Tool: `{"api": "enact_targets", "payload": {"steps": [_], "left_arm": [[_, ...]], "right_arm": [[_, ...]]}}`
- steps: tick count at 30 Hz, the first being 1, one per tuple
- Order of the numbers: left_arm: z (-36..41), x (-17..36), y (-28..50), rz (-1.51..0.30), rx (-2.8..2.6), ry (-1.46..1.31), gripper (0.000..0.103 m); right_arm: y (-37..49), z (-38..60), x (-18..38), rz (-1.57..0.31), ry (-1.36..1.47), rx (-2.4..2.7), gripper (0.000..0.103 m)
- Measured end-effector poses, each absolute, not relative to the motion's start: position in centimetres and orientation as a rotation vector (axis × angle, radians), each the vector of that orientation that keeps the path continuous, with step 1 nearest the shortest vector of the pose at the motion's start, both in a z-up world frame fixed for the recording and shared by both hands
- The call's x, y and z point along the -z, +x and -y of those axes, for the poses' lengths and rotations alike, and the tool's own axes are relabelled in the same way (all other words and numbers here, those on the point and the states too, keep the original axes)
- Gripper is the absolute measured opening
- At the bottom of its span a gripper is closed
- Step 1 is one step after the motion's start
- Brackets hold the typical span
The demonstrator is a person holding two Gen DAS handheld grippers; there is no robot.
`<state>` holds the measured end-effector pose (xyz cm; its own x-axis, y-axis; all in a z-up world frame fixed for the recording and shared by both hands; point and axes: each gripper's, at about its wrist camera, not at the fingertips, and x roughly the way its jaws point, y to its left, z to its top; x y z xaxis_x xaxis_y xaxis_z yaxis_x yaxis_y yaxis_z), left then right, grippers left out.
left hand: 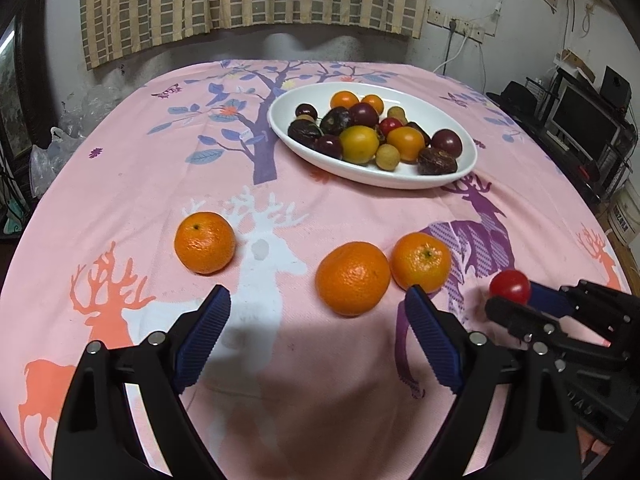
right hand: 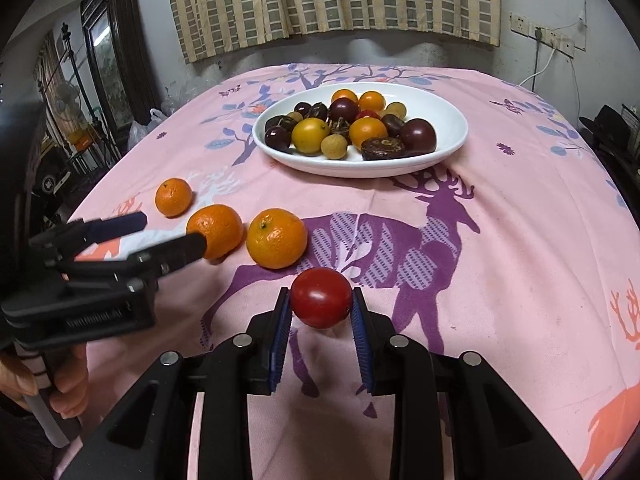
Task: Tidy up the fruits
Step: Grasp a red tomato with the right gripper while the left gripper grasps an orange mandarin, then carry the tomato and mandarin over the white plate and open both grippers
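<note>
- Right wrist view: my right gripper (right hand: 321, 307) is clamped on a small red tomato (right hand: 321, 302), smooth and glossy, round, pinched between two blue ribbed pads (right hand: 281, 332). The fruit sits at the very tips, above the cloth; its underside is hidden from me.
- My left gripper (left hand: 318, 308) has its jaws standing wide apart with nothing between them. Its pads are the same blue ridged rubber on black plastic arms with silver bolts.
- Three oranges lie loose on the pink tablecloth (left hand: 140, 184): a left orange (left hand: 205, 242) alone, then a middle orange (left hand: 353, 278) and a right orange (left hand: 421, 262) just beside each other, perhaps touching. Their skins are dimpled and matte. My left gripper's right finger covers the lower edge of the right orange.
- A white oval dish (left hand: 288, 138), glazed and shallow, stands farther back on the table. It holds a heap of mixed fruit: small oranges, dark purple round ones, pale tan ones, and wrinkled brown pieces I cannot identify. Fruits at the back of the heap are partly hidden by those in front.
- The cloth is printed with deer and trees in purple, white and orange.
- A hand (right hand: 60, 384) shows at the lower left edge of the right wrist view, cut off by the frame, holding the left tool's handle.
- Striped curtains (right hand: 332, 4) hang behind; the room's dark edges are hard to make out.
</note>
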<state>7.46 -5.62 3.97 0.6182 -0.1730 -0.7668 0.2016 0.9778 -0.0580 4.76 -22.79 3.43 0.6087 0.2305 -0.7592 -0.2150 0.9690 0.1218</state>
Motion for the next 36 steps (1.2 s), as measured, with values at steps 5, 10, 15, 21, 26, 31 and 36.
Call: {"api": "enact_targets", "payload": {"steps": [5, 10, 15, 21, 26, 31, 36], "left_arm": [[6.8, -2.4, 7.7, -0.919, 0.234, 0.088, 0.063], [7.7, -1.3, 8.4, -0.938, 0.210, 0.096, 0.061], [8.9, -1.3, 8.7, -0.929, 0.193, 0.140, 0.059], [9.0, -1.6, 8.7, -0.924, 0.208, 0.115, 0.042], [8.1, -2.5, 8.4, -0.939, 0.216, 0.059, 0.041], [7.4, -4.6, 8.4, -0.914, 0.243, 0.007, 0.041], [7.8, -7.1, 11.0, -0.889, 0.253, 0.008, 0.041]], "right_arm": [[4.6, 23.5, -4.0, -0.868, 0.032, -0.247, 0.030], [4.7, 23.9, -4.3, -0.869, 0.052, -0.250, 0.030], [4.6, 23.9, -4.3, -0.869, 0.060, -0.254, 0.030], [4.5, 24.0, -4.3, -0.872, 0.079, -0.259, 0.030], [4.5, 24.2, -4.4, -0.860, 0.088, -0.255, 0.030], [4.6, 24.9, -5.0, -0.840, 0.171, -0.278, 0.030], [6.6, 25.2, -7.6, -0.777, 0.218, -0.282, 0.030]]}}
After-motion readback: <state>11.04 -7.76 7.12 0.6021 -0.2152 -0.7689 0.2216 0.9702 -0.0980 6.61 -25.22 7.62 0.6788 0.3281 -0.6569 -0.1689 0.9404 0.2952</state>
